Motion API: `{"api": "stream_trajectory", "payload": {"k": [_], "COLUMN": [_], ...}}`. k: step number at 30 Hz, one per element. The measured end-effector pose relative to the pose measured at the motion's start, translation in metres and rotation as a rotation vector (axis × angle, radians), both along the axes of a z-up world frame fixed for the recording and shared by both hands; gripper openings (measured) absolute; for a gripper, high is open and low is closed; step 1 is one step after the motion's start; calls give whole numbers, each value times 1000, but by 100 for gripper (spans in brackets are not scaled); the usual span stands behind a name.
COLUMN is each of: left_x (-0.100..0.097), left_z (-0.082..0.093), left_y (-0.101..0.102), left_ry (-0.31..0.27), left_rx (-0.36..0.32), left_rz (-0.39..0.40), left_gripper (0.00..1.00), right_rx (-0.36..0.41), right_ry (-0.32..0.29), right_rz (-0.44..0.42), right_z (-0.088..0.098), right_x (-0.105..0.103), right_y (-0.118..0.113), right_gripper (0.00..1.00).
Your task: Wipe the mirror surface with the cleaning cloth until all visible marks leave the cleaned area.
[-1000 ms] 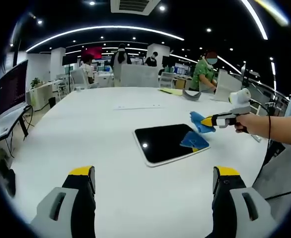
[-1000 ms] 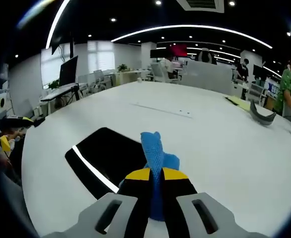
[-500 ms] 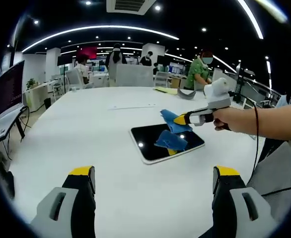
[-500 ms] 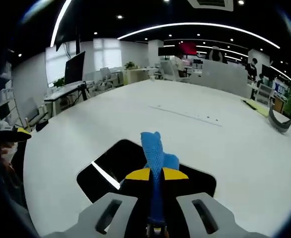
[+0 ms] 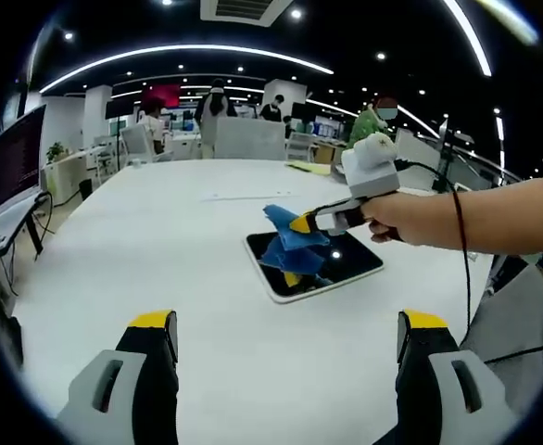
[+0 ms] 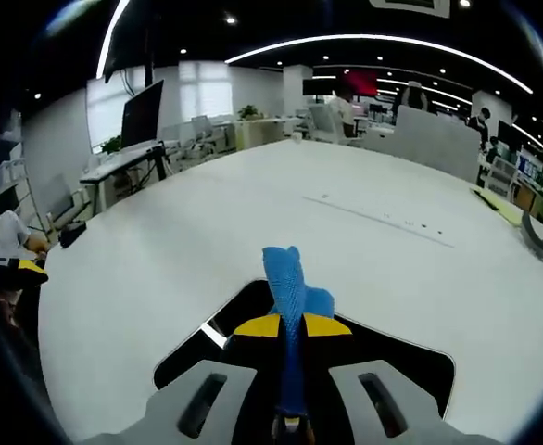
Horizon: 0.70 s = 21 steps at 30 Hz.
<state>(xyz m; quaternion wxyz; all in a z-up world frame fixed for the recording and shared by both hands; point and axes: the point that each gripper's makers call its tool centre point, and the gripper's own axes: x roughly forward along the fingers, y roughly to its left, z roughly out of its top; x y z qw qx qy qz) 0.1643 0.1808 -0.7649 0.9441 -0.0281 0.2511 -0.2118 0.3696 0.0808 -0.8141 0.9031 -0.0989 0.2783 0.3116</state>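
Note:
A dark rectangular mirror (image 5: pixel 332 271) with a pale rim lies flat on the white table (image 5: pixel 160 241). My right gripper (image 5: pixel 299 223) comes in from the right, held by a hand, and is shut on a blue cleaning cloth (image 5: pixel 285 232) over the mirror's left half. The cloth's reflection shows in the glass below it. In the right gripper view the cloth (image 6: pixel 290 283) sticks up from between the closed yellow-tipped jaws of my right gripper (image 6: pixel 291 326), with the mirror (image 6: pixel 429 366) under them. My left gripper (image 5: pixel 287 324) stands open, well short of the mirror, nothing between its fingers.
A grey curved object (image 6: pixel 542 236) and a yellow sheet (image 6: pixel 496 206) lie far across the table. Desks with monitors (image 6: pixel 142 116) stand to one side. Several people (image 5: pixel 218 104) stand behind the far table edge.
My right gripper has swept the cloth leftward across the mirror, from its right edge to its left half. The left gripper has stayed put and open.

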Motion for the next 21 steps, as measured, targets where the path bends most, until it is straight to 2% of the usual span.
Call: {"api": "stream_trajectory", "payload": {"k": [13,21], "left_x": [2,2], "left_z": [-5,-6], "left_y": [6,9], "left_ry": [10,14], "left_rx": [-19,-21], "left_rz": [4,4], "left_gripper": [100,99], "right_rx": [-11,23], "right_ry": [21,61], "right_rz": [2,-34], "right_z": [-8,-17], "right_x": [4,1], "right_y": [22,32], "right_gripper": [3,3]}}
